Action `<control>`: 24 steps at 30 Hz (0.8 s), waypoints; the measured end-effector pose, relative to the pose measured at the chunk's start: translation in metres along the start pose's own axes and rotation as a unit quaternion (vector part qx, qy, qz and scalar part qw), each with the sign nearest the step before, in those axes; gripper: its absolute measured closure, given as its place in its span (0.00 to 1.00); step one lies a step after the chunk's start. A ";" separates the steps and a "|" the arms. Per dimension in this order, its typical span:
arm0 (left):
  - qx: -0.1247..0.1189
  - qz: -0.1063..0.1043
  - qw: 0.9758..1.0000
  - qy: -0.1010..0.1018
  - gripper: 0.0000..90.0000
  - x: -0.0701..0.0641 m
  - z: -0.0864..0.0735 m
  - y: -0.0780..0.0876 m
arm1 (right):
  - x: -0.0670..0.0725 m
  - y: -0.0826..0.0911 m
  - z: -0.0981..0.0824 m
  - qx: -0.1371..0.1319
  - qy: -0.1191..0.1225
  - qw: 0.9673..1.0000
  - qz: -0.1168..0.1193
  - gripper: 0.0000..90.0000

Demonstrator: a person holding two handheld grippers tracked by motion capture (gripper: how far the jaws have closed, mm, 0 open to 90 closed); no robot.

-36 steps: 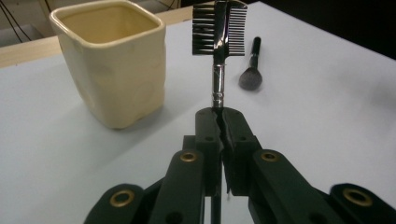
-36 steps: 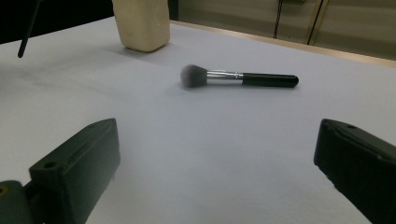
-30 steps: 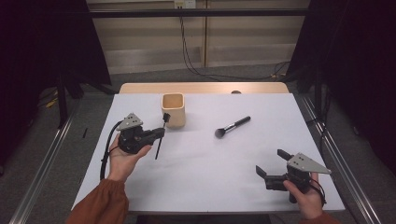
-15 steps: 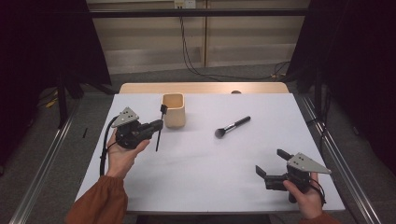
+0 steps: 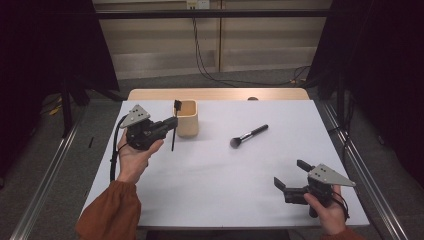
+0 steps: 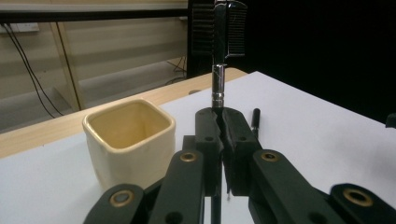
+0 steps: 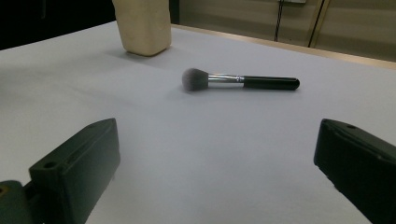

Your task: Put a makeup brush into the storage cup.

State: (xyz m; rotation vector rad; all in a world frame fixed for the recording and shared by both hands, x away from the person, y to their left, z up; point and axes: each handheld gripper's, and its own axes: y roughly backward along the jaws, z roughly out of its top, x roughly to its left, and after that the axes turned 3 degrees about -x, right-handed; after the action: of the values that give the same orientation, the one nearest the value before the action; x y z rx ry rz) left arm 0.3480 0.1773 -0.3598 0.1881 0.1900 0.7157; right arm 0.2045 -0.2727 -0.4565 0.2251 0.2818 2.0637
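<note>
My left gripper (image 5: 171, 124) is shut on a thin black brow comb (image 5: 174, 125), which stands upright beside the left wall of the cream square cup (image 5: 187, 118). In the left gripper view the jaws pinch the comb's stem (image 6: 218, 86), its toothed head up, and the cup (image 6: 129, 140) sits just left of them. A powder brush (image 5: 248, 136) lies on the white table, bristles toward the near left; in the right gripper view the brush (image 7: 239, 80) lies ahead. My right gripper (image 5: 290, 176) rests open near the front right corner, with nothing between its jaws.
The white table top (image 5: 215, 175) ends in a wooden strip (image 5: 220, 94) at the far side. Metal rails run along the floor on both sides, and cables hang against the back wall.
The left hand has lifted the comb and carried it up and toward the cup. The right gripper has kept still.
</note>
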 end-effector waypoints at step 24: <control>-0.024 0.041 0.999 0.010 0.96 0.016 0.019 -0.022 | 0.000 0.001 0.000 -0.004 -0.004 1.000 -0.003 0.00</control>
State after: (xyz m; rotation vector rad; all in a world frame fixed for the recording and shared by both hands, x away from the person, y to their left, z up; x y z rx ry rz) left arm 0.3785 0.1700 -0.3481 0.1426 0.1855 0.8028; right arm 0.2041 -0.2733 -0.4566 0.2271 0.2699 2.0581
